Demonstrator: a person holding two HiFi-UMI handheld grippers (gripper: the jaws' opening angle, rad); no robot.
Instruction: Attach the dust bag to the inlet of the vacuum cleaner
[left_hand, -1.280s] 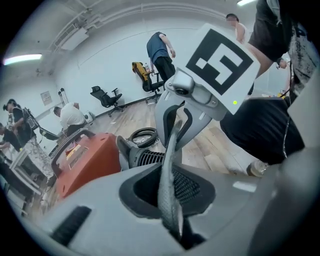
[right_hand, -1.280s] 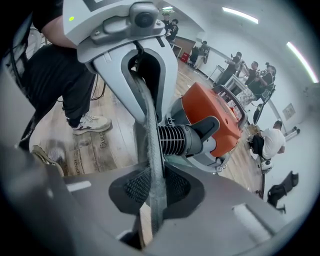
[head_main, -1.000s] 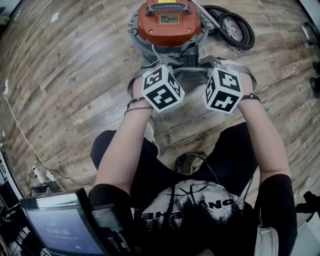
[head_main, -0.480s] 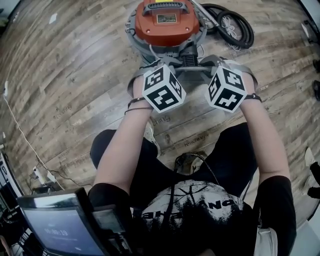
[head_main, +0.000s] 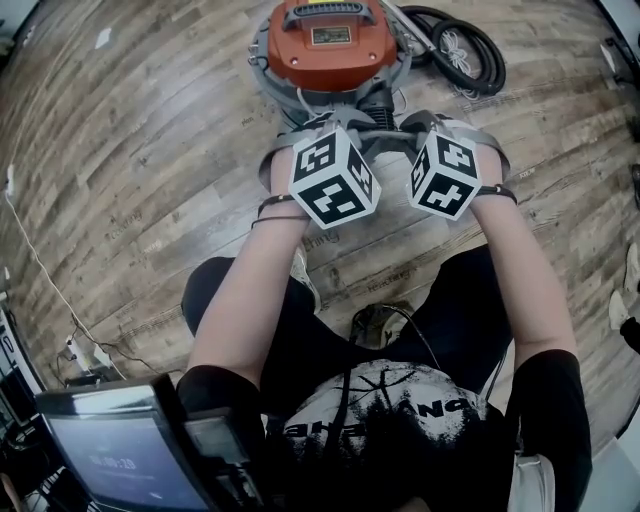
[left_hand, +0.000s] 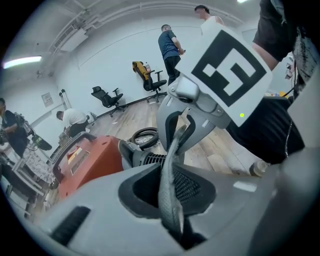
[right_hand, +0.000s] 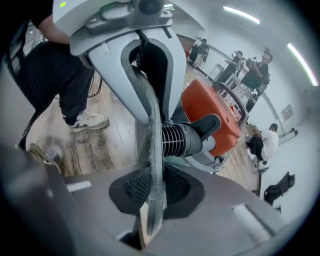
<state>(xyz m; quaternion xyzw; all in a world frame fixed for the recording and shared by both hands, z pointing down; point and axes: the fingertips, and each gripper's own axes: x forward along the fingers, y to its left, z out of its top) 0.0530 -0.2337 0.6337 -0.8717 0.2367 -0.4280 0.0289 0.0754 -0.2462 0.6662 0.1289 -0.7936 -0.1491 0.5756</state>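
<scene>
While left tool, just loosened, and right tool pinch the dust bag, hose lies behind vacuum.

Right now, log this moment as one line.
left tool: gripping dust bag, jaws just opening slightly | right tool: gripping dust bag | inlet: bag not yet attached

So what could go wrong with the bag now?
The fingers of the left gripper have just been opening slightly with the grey dust bag between them, so it might slip out. The right gripper pinches only a thin strip too. Stretched between both beside the ribbed inlet, the bag could go on crooked.
</scene>
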